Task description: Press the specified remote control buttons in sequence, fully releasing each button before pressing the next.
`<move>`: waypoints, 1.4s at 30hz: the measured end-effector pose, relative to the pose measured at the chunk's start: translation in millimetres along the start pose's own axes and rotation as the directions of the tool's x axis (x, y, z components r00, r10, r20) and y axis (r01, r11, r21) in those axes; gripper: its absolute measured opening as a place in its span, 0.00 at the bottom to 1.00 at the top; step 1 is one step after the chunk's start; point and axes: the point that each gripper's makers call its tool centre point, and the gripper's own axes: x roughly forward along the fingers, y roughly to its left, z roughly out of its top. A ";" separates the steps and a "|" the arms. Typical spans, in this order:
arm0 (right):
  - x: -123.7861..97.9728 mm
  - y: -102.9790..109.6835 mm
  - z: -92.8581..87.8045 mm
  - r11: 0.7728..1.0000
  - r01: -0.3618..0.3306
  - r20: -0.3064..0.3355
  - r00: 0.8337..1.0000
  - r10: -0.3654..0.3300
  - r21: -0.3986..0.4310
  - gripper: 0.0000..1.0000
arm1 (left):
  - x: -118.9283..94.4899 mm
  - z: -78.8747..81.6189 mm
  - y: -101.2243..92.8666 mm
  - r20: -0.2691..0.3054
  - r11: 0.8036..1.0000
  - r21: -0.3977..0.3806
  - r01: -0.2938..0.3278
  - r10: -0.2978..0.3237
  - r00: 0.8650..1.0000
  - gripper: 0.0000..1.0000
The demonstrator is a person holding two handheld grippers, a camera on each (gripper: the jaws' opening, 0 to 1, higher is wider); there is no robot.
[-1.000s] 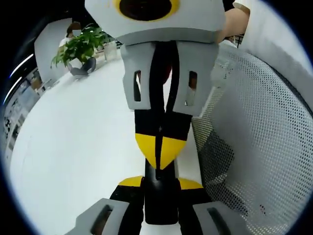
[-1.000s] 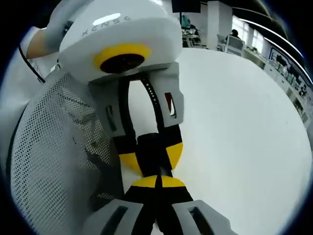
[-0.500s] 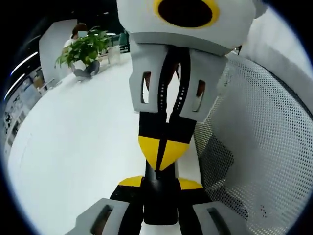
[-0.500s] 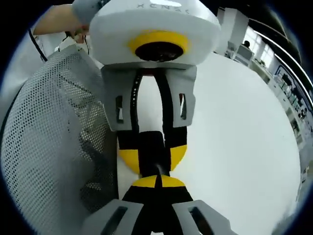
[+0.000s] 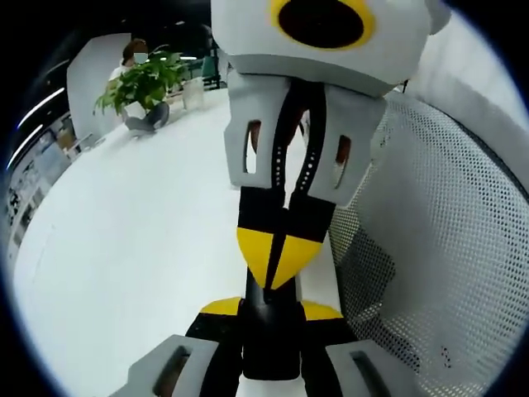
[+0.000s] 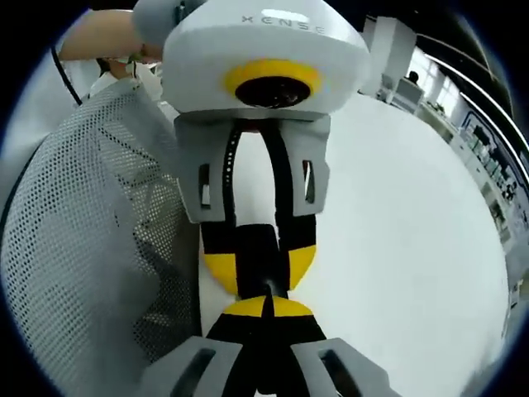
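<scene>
My left gripper (image 5: 271, 310) is clamped on the black remote control (image 5: 269, 339), one yellow-tipped jaw on either flank of it. The remote stands end-on to that camera, so its button face is hidden from me. My right gripper (image 6: 269, 308) has its jaws brought together with nothing between them, and the joined yellow tip meets the near end of the remote, touching it or just short of it; I cannot tell which. I judge that a press is being made or is about to be. Since no button or indicator shows, I cannot say which step of the sequence this is, how many presses are done, or how many remain. The tip must lift fully clear of the remote before the next press. Beneath the remote lies a plain white table (image 5: 124, 248). A white perforated mesh (image 5: 446, 248) hangs just beside the remote. Well beyond the remote are a potted green plant (image 5: 140, 83) and office furniture (image 6: 405, 78).
</scene>
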 end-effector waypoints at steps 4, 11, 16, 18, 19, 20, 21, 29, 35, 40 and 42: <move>1.1 2.1 -0.3 0.995 -0.006 -0.019 1.000 0.004 -0.097 0.00 | -0.6 -0.7 0.0 0.025 1.000 -0.001 0.007 -0.007 1.000 0.23; 3.2 2.9 -0.1 0.982 0.008 -0.066 0.998 -0.021 -0.189 0.00 | -0.3 0.2 -0.4 0.038 1.000 -0.002 0.008 -0.008 0.999 0.23; 2.0 0.9 0.4 0.993 0.033 -0.040 0.999 -0.038 -0.114 0.00 | -0.3 -0.1 -0.4 0.041 1.000 -0.002 0.009 -0.008 0.999 0.23; 0.6 0.3 1.2 0.999 0.036 0.007 0.999 -0.035 -0.029 0.00 | -0.2 -0.3 -0.5 0.039 1.000 -0.002 0.006 -0.006 0.999 0.23; 0.4 0.3 0.5 0.999 0.035 0.011 0.999 -0.035 -0.013 0.00 | -0.1 -0.3 -0.5 0.037 1.000 -0.001 0.005 -0.005 0.999 0.23; 0.2 0.0 1.6 0.999 0.032 0.032 0.999 -0.032 0.019 0.00 | -0.1 -0.2 -0.7 0.035 1.000 0.001 0.004 -0.004 0.999 0.23; -0.1 0.3 2.4 0.999 0.027 0.039 0.999 -0.027 0.021 0.00 | -0.1 -0.1 -0.7 0.034 1.000 0.002 0.004 -0.004 0.999 0.23; 3.5 7.6 10.1 0.999 -0.028 0.037 0.999 0.027 0.016 0.00 | 0.2 -0.2 -1.2 0.028 1.000 0.005 0.006 -0.006 1.000 0.23; 2.3 4.8 6.2 0.998 -0.023 0.037 0.999 0.021 0.057 0.00 | 0.6 -0.3 -1.4 0.018 1.000 0.020 0.003 -0.004 1.000 0.23; 3.8 3.6 6.5 0.997 -0.014 0.018 1.000 0.012 0.070 0.00 | 0.6 -0.1 -1.3 0.017 1.000 0.019 0.002 -0.002 1.000 0.23; 3.9 3.2 6.6 0.996 -0.008 0.016 1.000 0.007 0.088 0.00 | 0.7 0.1 -1.3 0.015 1.000 0.020 0.001 -0.002 1.000 0.23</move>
